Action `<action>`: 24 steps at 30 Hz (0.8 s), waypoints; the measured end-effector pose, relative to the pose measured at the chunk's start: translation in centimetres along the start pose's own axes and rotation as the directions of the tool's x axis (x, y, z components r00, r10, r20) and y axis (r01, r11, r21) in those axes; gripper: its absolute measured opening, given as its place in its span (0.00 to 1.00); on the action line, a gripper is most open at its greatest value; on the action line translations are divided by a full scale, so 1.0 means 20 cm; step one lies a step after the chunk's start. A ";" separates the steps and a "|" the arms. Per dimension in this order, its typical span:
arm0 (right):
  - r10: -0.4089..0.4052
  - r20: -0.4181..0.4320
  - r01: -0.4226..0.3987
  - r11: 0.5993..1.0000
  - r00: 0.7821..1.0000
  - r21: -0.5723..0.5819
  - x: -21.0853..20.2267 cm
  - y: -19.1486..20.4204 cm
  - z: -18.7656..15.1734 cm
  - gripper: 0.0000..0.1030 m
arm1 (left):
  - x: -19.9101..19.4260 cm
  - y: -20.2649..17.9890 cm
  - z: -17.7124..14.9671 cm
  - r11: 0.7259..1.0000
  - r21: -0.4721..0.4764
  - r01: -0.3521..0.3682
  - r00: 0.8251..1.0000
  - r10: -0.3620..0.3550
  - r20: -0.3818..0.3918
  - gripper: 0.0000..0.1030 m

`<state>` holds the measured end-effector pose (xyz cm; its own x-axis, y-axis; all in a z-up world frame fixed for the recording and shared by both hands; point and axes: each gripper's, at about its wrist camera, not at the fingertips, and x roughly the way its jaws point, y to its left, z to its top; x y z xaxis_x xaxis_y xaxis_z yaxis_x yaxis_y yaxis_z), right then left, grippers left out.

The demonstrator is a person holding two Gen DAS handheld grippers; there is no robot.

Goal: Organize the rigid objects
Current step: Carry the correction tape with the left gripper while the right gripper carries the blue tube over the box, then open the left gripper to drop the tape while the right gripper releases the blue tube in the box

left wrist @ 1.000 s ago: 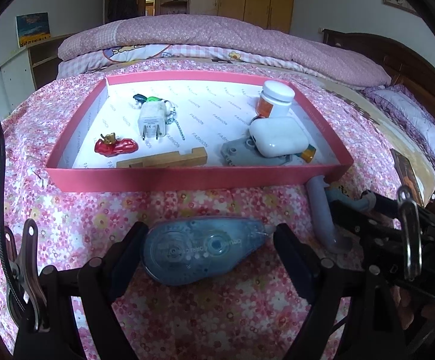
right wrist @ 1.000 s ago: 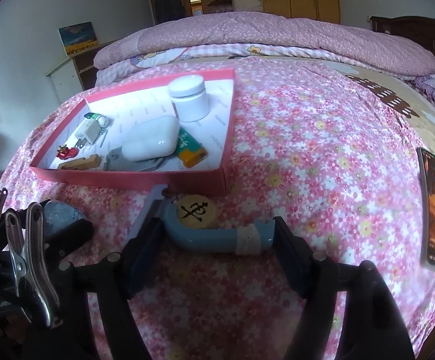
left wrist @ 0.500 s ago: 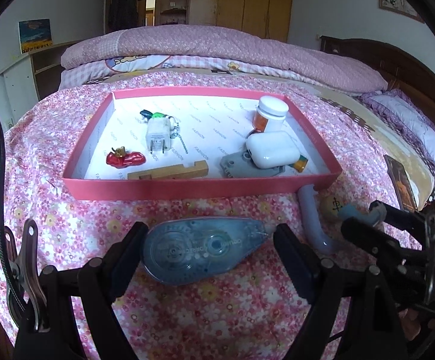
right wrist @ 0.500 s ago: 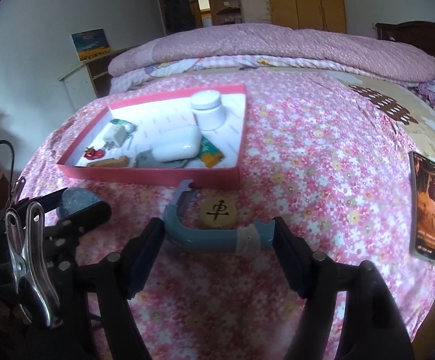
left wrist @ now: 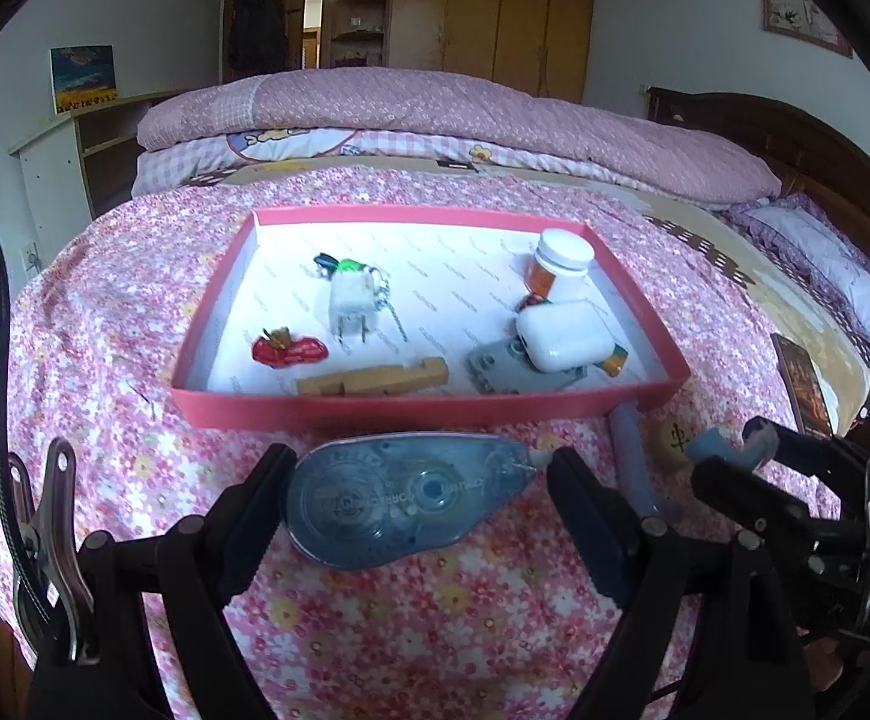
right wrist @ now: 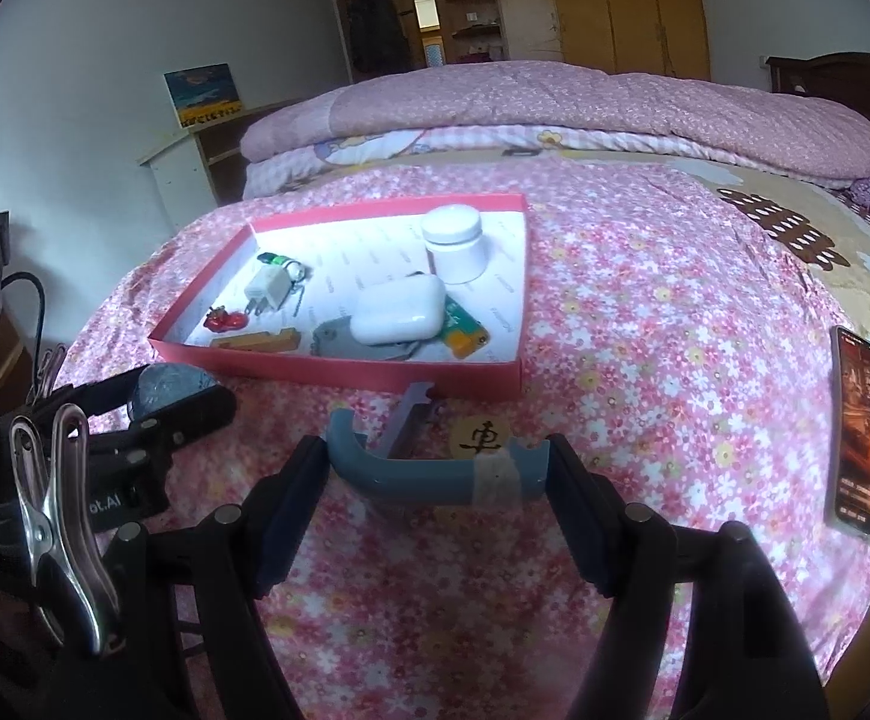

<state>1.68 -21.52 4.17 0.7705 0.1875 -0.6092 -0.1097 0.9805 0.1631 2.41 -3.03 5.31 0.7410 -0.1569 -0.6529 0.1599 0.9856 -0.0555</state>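
My left gripper is shut on a translucent blue correction tape dispenser, gripped lengthwise and held just above the flowered bedspread. In front of it lies the pink tray. My right gripper is shut on a blue curved handle with a strip of pale tape round it, also clear of the bedspread. Below that handle, on the cover, lie a round wooden chess piece and a pale grey stick. Each gripper shows in the other's view: the right gripper, the left gripper.
The tray holds a white jar, a white earbud case, a charger plug, a red charm, a wooden block and a grey piece. A phone lies at the bed's right edge. Folded quilts lie behind.
Both grippers have risen and drawn back from the tray, each carrying its object. The chess piece, earlier overlapping the blue handle, now shows past its far right end.
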 end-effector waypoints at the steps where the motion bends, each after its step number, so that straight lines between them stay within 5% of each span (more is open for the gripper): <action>1: 0.002 -0.001 -0.002 1.000 1.000 -0.001 0.00 0.00 0.00 0.72 | 0.00 0.01 0.01 1.000 0.001 -0.004 1.000 0.004 0.003 0.86; 24: 0.067 -0.020 -0.067 0.998 0.998 0.010 0.22 0.06 0.29 0.72 | 0.21 0.14 0.39 1.000 -0.002 -0.022 1.000 0.022 0.018 0.86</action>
<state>8.59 -19.89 6.17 0.7487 0.2542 -0.6122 -0.1551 0.9651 0.2111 11.00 -1.42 8.27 0.7556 -0.1366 -0.6406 0.1423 0.9889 -0.0430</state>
